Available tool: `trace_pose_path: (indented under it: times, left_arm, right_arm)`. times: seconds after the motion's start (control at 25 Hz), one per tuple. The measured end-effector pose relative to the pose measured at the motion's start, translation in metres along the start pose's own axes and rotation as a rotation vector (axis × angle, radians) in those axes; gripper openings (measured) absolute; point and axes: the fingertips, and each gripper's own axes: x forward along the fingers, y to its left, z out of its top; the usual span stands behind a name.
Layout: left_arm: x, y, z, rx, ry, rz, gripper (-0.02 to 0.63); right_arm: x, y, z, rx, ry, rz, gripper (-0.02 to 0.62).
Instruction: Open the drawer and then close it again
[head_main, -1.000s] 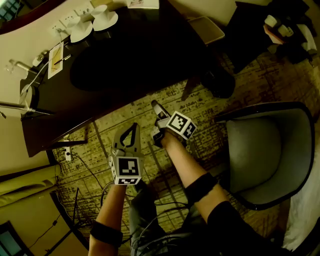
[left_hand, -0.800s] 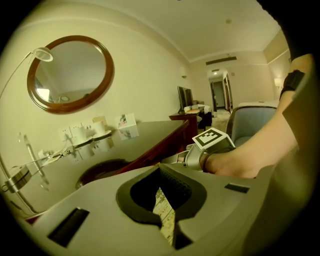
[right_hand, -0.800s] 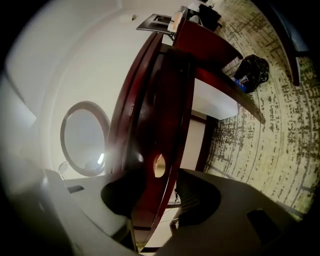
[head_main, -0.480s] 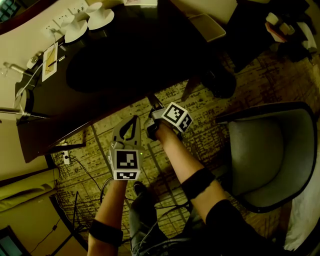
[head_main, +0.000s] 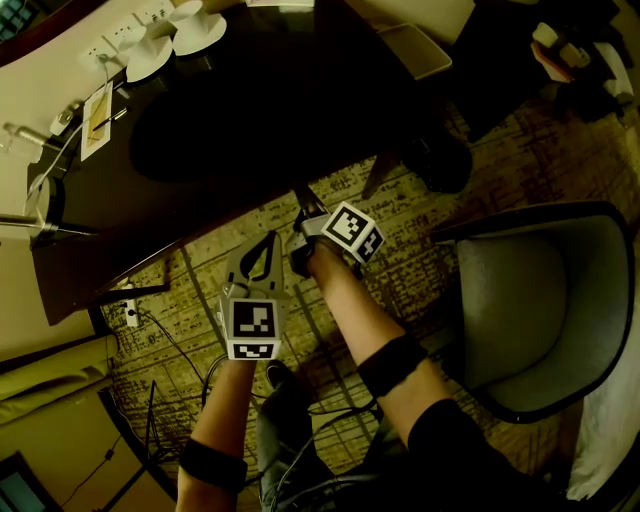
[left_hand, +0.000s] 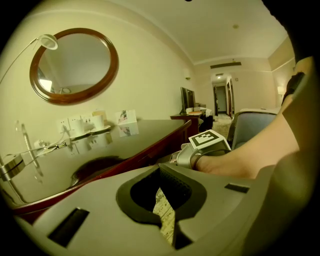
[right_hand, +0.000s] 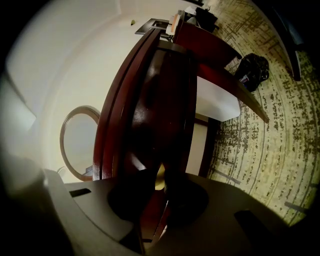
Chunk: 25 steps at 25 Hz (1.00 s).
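Observation:
The dark wooden desk (head_main: 200, 150) fills the upper left of the head view. In the right gripper view its red-brown drawer front (right_hand: 150, 100) stands close ahead, with a small brass knob (right_hand: 160, 176) on it. My right gripper (head_main: 301, 207) reaches under the desk's front edge. Its jaws have just been closing, and the right gripper (right_hand: 159, 184) now has its dark pads against both sides of the knob. My left gripper (head_main: 270, 240) hovers over the carpet just left of the right one, short of the desk. The left gripper (left_hand: 161, 175) is shut and holds nothing.
A grey armchair (head_main: 530, 300) stands to the right. White cups and saucers (head_main: 185, 40) sit at the desk's far side, a lamp stem (head_main: 40, 215) at its left end. A black bag (head_main: 440, 165) lies under the desk. Cables and a socket strip (head_main: 132, 310) lie on the carpet.
The right gripper has moved up across the carpet to the desk's front edge and its fingertips now sit beneath it. The left gripper has shifted slightly toward the desk.

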Motion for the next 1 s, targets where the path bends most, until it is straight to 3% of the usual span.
trace_pose_path:
  times: [0.56,1.0]
  left_arm:
    - [-0.039,-0.032,0.002,-0.059,0.025,-0.016,-0.006]
    - [-0.099,-0.097,0.016,-0.085,0.083,-0.096,-0.006]
  right_arm:
    - [-0.063,-0.006,-0.015,-0.006,0.025,-0.03,0.071]
    - [-0.178,-0.026,-0.044,0.007,0.069,-0.086,0.071]
